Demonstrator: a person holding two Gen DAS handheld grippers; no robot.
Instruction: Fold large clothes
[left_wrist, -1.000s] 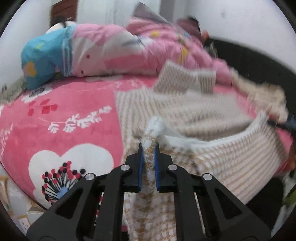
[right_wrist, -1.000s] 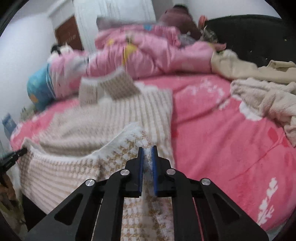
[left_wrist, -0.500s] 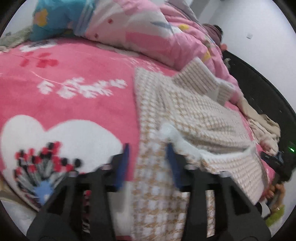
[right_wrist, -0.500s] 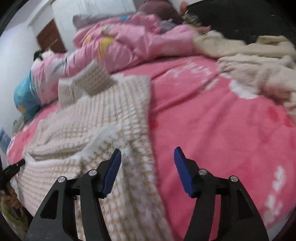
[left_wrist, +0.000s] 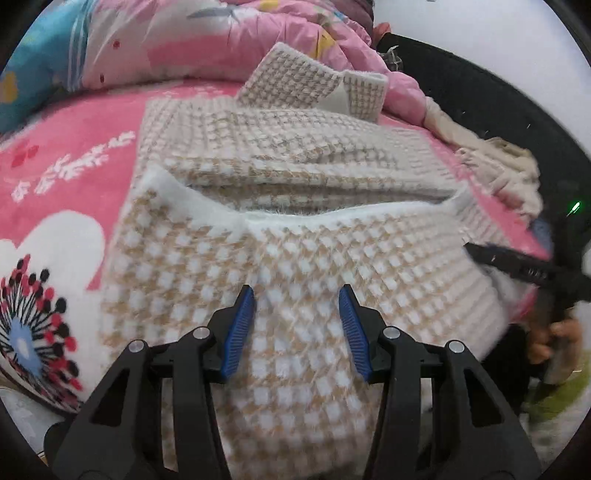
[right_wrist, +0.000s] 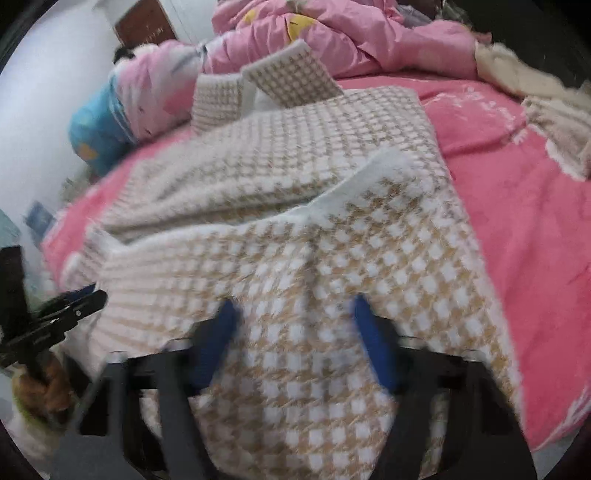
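Observation:
A large beige-and-white houndstooth garment (left_wrist: 332, 251) (right_wrist: 295, 240) lies spread on the pink bed sheet (left_wrist: 74, 147). Its white-edged hem is folded back over its middle, and its near part hangs over the bed's edge. My left gripper (left_wrist: 295, 295) stands open just above that near part, pads apart and gripping nothing. My right gripper (right_wrist: 294, 306) is blurred; its jaws are closing, with the fabric lying under the gap and neither pad pressing on it. Each view shows the other gripper's black fingers (left_wrist: 517, 264) (right_wrist: 74, 306) at the garment's side edge.
A pink quilt (left_wrist: 221, 37) and a blue pillow (left_wrist: 29, 55) lie heaped behind the garment. Beige clothes (right_wrist: 554, 110) are piled at the bed's right side by a dark headboard (left_wrist: 480, 92). A hand (right_wrist: 44, 384) holds the left gripper's handle.
Both grippers were shut on the garment's white-edged hem. They let go and opened, the hem dropped onto the garment, and both moved down toward the near hanging part.

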